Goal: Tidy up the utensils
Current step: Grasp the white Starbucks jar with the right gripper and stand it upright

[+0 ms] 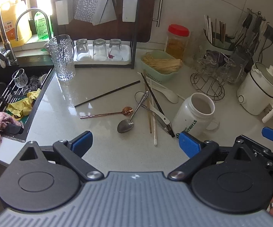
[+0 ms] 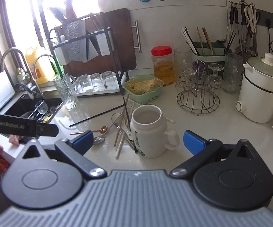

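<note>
Right gripper spread wide, white mug upright between its fingers, scattered utensils just beside; counter mid-surface

black linkage arms, blue ribbed pads, silver screws, grey ridged housing, white "genrobot.ai" lettering

Blown-out daylight from the window glares off the countertop; fisheye edges bend, focus stays sharp.
</note>
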Tool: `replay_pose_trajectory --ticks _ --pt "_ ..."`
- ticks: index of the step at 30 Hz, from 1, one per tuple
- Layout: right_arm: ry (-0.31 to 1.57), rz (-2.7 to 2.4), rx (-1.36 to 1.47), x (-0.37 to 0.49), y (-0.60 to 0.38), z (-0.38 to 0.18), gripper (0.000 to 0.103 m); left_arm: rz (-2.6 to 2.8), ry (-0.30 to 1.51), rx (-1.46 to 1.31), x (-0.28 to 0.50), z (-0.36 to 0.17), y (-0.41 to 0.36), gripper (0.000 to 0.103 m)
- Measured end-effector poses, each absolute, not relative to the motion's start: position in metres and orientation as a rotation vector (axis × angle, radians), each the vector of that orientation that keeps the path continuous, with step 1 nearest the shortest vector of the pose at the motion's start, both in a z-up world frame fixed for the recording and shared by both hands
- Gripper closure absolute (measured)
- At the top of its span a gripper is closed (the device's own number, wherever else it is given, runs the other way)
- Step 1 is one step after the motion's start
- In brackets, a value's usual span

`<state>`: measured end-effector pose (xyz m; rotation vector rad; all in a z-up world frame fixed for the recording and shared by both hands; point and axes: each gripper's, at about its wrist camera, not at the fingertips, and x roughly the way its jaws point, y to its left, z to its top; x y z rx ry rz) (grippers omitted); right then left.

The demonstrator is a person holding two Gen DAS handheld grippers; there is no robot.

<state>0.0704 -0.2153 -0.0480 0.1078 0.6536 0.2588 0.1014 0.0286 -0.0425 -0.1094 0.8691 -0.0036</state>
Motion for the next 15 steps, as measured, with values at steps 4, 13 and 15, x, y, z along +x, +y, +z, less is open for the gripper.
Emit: replay_pose_trajectory --ticks 4,13,15 --pt "0.663 0.262 0.067 0.093 -0.203 -0.062 0.0 -0.032 0.887 -0.117 0.132 -0.058 0.04 0.004" --pt "0.727 0.216 0.024 0.145 -0.188 -0.099 0.0 -0.117 0.906 -0.09 0.193 -0.084 0.055 0.004" --pt "0.734 0.212 0.003 0.152 -0.184 -0.105 0.0 -0.123 0.918 -0.09 0.205 -0.089 0.057 0.004"
